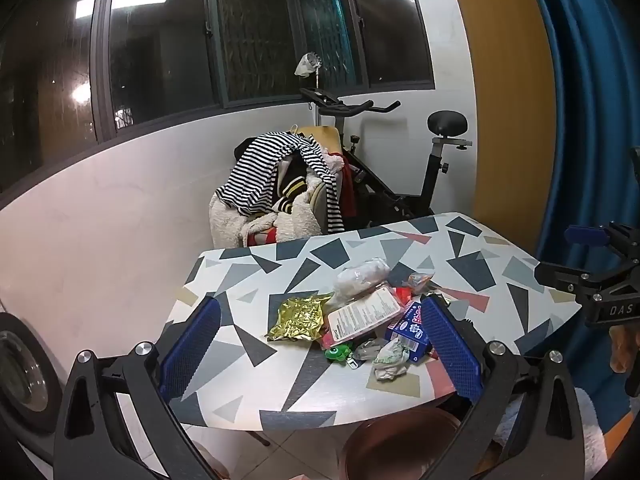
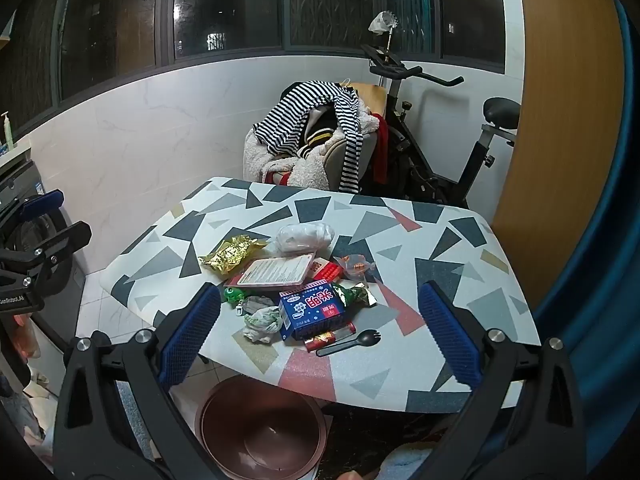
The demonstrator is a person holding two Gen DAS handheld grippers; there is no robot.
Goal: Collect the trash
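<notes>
A chair point(image 2: 320, 148) heaped with striped and fleecy clothes stands behind the patterned table point(image 2: 452, 240), an exercise bike point(image 2: 436, 128) beside it by the dark windows. Below the table's near edge sits a brown bin point(image 2: 260, 432). The trash lies clustered mid-table: a gold foil packet point(image 2: 230, 255), a clear crumpled bag point(image 2: 304, 237), a labelled flat pack point(image 2: 278, 270), a blue box point(image 2: 312, 314), a white wrapper wad point(image 2: 262, 323), and a black spork point(image 2: 348, 342) nearest the edge. Both the left gripper point(image 1: 320, 344) and right gripper point(image 2: 318, 344) hover short of the pile, jaws spread wide, holding nothing.
</notes>
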